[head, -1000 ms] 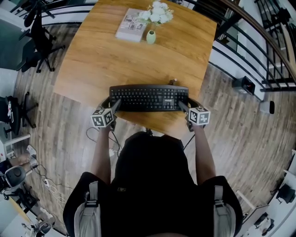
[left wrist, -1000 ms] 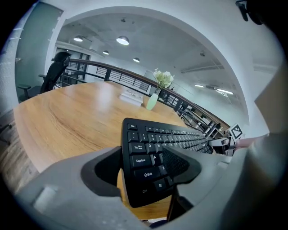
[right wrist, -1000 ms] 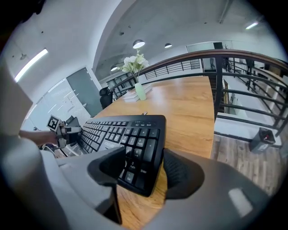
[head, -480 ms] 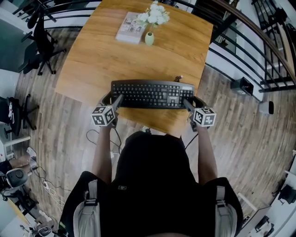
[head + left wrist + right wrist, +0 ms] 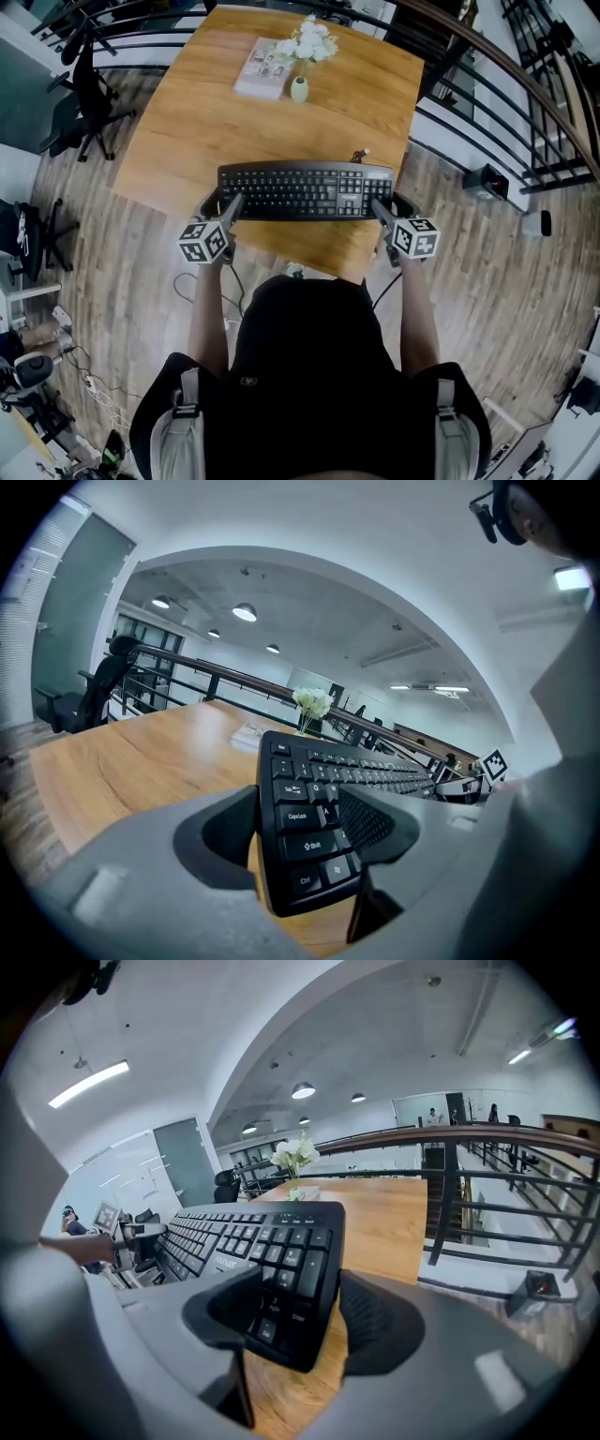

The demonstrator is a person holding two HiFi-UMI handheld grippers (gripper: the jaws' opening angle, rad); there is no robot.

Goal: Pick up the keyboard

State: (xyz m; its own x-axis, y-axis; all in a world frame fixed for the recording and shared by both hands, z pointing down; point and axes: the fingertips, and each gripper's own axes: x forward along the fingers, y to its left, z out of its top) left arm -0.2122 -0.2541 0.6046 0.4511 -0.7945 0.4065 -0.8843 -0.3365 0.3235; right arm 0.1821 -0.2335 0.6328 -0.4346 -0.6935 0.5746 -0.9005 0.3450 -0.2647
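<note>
A black keyboard (image 5: 305, 190) hangs level over the near part of the wooden table (image 5: 197, 131), and seems to be off its surface. My left gripper (image 5: 226, 208) is shut on the keyboard's left end, one jaw over the keys (image 5: 305, 817) and one jaw behind. At the number-pad end (image 5: 281, 1260), my right gripper (image 5: 382, 208) is shut in the same way. In the left gripper view, bare wood shows under the keyboard's lower edge. Each gripper view shows the other gripper at the keyboard's far end.
A small vase of white flowers (image 5: 300, 86) and a book (image 5: 261, 70) sit at the table's far side. A black office chair (image 5: 86, 84) stands on the left. A black railing (image 5: 497, 103) runs along the right, close to the table's corner.
With both grippers shut on its ends, the keyboard has moved a little up and away from the table's near edge. The vase and the book have stayed where they were.
</note>
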